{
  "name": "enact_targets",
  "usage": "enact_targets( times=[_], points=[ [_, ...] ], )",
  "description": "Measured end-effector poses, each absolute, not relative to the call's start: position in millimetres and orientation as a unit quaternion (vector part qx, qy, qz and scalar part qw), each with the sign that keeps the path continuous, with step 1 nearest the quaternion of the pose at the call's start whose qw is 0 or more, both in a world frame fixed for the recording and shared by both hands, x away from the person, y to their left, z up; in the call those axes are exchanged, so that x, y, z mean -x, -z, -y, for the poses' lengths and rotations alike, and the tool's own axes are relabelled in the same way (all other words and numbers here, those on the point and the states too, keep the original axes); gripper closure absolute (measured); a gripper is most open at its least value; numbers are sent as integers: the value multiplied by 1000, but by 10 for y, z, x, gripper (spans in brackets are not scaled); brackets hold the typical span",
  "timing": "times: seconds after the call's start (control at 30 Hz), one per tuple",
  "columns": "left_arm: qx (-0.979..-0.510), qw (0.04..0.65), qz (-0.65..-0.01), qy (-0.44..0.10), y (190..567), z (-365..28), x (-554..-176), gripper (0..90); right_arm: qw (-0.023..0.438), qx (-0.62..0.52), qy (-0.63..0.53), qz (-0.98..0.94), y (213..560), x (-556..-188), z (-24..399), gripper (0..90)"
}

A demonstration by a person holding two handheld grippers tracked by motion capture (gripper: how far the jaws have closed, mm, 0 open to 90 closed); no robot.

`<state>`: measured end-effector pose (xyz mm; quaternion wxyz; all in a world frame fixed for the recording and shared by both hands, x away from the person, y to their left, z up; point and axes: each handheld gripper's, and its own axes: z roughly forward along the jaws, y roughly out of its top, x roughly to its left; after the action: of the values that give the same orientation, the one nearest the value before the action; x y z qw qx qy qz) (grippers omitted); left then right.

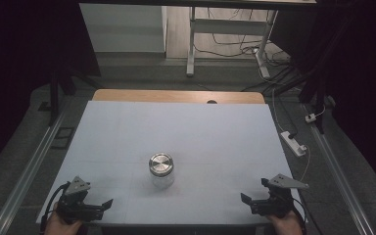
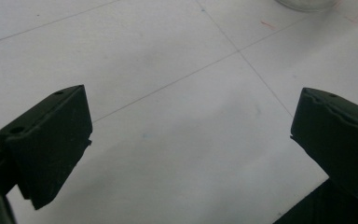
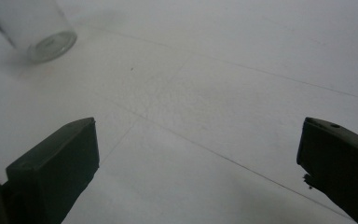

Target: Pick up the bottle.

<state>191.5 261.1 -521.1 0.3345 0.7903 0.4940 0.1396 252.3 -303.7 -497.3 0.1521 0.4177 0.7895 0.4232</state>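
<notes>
The left tongs (image 1: 108, 201) and right tongs (image 1: 245, 198) are held open and empty at the bottom corners of the high view, likely readied, with the lidded glass jar (image 1: 161, 170) standing upright on the white table (image 1: 127, 127) between them, well apart. In the left gripper view the jar (image 2: 305, 3) is glimpsed at the top right; in the right gripper view the jar (image 3: 35, 28) is seen at the upper left.

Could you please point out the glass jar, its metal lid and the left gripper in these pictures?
glass jar (image 1: 162, 180), high view, on its clear glass wall below the lid.
metal lid (image 1: 160, 163), high view, on the middle of its round top.
left gripper (image 1: 104, 206), high view, midway between its open fingertips.
</notes>
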Motion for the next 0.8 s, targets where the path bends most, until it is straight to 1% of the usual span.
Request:
enact_targets(
  times=[0.3,0.6,0.8],
  points=[
    [-802,345,-471,-123,5209,-2594,-1912,0,145,-401,-409,-807,4982,-2537,2984,0],
    [-795,358,-477,-111,5209,-2627,-1922,0,139,-393,-408,-813,4986,-2543,2973,0],
    [-797,358,-473,-113,5203,-2608,-1916,0,139,-393,-408,-812,4986,-2542,2974,0]
  ],
)
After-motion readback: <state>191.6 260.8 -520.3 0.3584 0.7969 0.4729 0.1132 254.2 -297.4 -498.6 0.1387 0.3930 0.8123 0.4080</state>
